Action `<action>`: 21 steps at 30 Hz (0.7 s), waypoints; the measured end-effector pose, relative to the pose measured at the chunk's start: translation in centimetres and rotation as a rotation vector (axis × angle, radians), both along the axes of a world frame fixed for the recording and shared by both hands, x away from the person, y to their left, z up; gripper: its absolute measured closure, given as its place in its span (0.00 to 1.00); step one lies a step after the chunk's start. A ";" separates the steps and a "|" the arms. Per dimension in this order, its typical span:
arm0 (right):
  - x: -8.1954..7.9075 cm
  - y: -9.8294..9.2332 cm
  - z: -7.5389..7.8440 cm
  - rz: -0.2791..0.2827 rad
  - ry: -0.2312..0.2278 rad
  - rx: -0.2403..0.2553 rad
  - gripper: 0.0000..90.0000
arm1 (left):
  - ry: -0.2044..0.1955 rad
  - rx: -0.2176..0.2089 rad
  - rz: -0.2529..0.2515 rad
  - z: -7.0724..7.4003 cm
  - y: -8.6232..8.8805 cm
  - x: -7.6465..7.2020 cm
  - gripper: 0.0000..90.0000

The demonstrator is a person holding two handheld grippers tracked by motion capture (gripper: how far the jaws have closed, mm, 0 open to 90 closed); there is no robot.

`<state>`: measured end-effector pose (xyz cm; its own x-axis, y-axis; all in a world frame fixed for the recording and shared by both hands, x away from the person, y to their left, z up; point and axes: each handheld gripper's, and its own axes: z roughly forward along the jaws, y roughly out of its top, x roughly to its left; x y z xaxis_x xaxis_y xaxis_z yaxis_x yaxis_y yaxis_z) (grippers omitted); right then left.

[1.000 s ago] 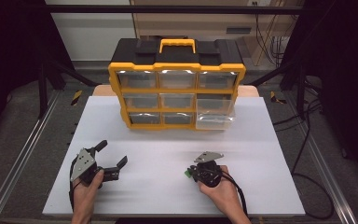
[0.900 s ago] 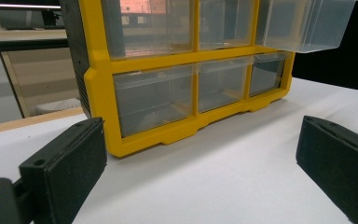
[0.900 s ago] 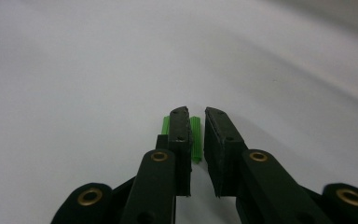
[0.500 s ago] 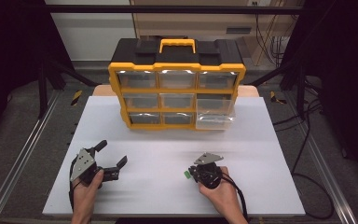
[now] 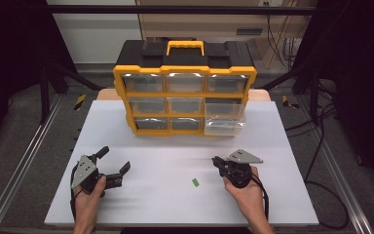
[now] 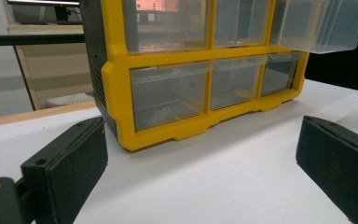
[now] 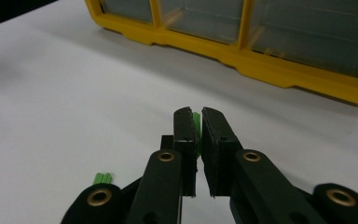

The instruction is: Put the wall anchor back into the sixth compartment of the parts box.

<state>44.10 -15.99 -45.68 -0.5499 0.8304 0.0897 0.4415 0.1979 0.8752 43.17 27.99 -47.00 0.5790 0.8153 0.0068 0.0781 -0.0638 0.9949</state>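
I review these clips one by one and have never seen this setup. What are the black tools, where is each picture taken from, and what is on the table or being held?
A person sits at a white table and holds a hand-operated two-jaw gripper in each hand; there is no robot arm. The high view looks down from above. The other two pictures come from cameras riding on each gripper. The left gripper is open and holds nothing. The right gripper is shut on a small green piece. Another green piece lies on the table. Behind stands a yellow drawer cabinet with one clear drawer pulled out.

A white table (image 5: 292, 146) stands on grey floor (image 5: 24, 126), black frame bars (image 5: 44, 73) around.
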 end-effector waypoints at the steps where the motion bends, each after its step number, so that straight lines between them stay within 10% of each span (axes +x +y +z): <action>1: -0.1 -0.2 0.1 -0.004 -0.008 -0.002 0.94 | -0.001 0.002 0.000 0.0 0.1 0.1 0.02; 21: -2.1 -5.5 3.5 -0.122 -0.119 0.053 0.94 | -0.001 0.007 0.012 -0.1 0.3 0.1 0.02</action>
